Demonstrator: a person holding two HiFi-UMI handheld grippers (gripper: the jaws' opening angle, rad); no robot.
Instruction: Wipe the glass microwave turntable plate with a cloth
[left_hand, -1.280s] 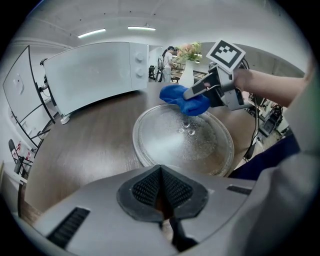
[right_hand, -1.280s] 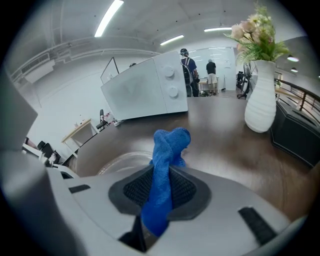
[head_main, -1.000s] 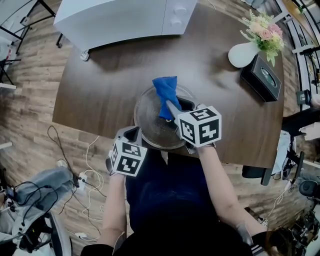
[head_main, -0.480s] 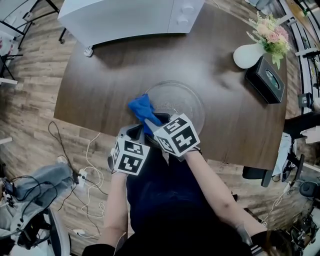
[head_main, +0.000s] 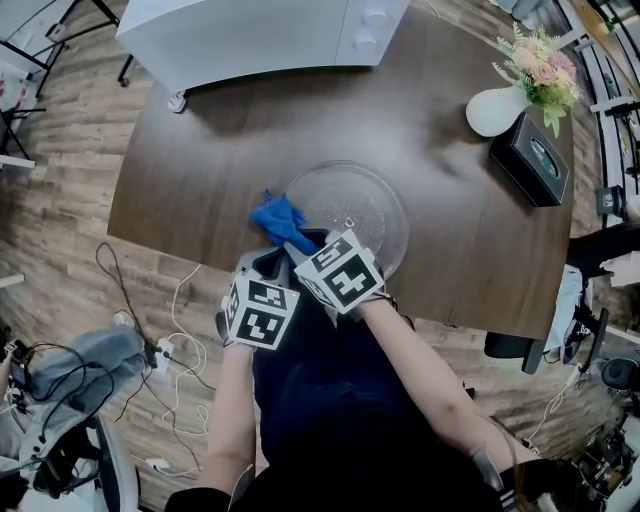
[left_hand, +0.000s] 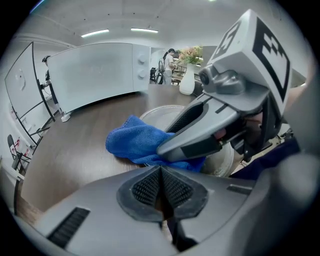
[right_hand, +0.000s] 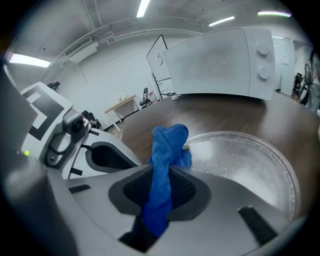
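Pinching a blue cloth (right_hand: 167, 145) tightly between its jaws, the right gripper (right_hand: 162, 187) is holding the bunched free end over the rim of the glass plate (right_hand: 240, 160) just ahead of its tips. The plate is lying flat on the dark table (head_main: 200, 170), stretching ahead and to the right of this gripper. The left gripper (left_hand: 161, 187) is sitting just beside the right one, on its left, its jaws squeezed together with nothing showing between them. The cloth is lying right in front of its tips. A white microwave (head_main: 250, 35) is standing well beyond both grippers
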